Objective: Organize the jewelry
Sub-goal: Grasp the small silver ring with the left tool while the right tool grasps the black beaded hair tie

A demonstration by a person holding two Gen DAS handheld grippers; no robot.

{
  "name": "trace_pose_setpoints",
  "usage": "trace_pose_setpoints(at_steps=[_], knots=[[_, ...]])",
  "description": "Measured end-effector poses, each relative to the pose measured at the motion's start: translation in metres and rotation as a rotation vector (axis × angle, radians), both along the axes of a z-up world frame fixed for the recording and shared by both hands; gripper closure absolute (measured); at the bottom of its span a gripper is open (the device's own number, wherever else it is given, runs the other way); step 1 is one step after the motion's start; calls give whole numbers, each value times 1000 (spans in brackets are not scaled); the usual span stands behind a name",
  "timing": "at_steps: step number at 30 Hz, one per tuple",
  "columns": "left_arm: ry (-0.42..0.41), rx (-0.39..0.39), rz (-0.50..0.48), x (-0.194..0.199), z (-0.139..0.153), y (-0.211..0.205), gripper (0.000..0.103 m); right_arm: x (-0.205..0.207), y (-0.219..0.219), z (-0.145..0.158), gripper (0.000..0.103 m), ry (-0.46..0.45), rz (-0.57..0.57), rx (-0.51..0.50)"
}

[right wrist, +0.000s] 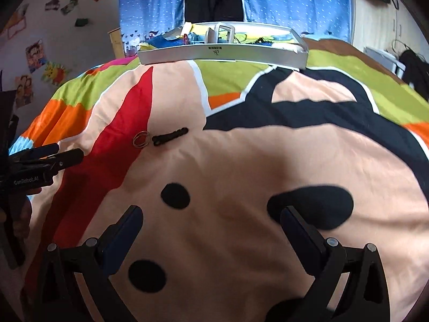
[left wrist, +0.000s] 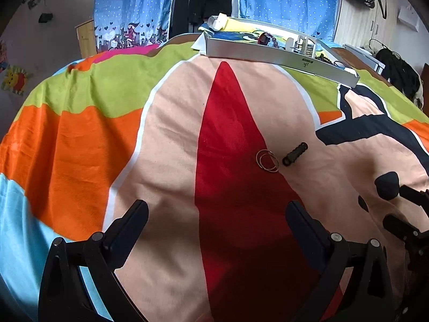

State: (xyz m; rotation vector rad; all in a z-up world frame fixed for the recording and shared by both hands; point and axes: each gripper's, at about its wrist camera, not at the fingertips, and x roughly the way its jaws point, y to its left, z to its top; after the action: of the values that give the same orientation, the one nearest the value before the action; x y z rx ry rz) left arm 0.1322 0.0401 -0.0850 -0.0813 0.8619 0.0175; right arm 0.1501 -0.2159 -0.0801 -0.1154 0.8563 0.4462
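Right now two thin wire hoops [left wrist: 267, 161] are lying overlapped on the red patch of the bedspread [left wrist: 171, 145], toward the middle of the bed, just beside a dark ridged clip [left wrist: 295, 154] whose long axis is running up and away to the right. Beyond them the white tray [left wrist: 268, 53] is sitting near the far edge. I am holding my left tongs [left wrist: 217, 214] wide apart and empty, with the hoops ahead, slightly right. My right tongs [right wrist: 211, 220], equally spread and empty, are sitting farther off, so I am judging my left nearer.
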Motion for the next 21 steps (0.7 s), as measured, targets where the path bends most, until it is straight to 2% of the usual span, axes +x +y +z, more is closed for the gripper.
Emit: trace_pose_setpoints(at_steps=[13, 21], knots=[[17, -108, -32, 28, -7, 11, 3, 36, 0, -18, 0, 28, 0, 22], [3, -118, -94, 43, -10, 7, 3, 42, 6, -23, 0, 32, 12, 20]])
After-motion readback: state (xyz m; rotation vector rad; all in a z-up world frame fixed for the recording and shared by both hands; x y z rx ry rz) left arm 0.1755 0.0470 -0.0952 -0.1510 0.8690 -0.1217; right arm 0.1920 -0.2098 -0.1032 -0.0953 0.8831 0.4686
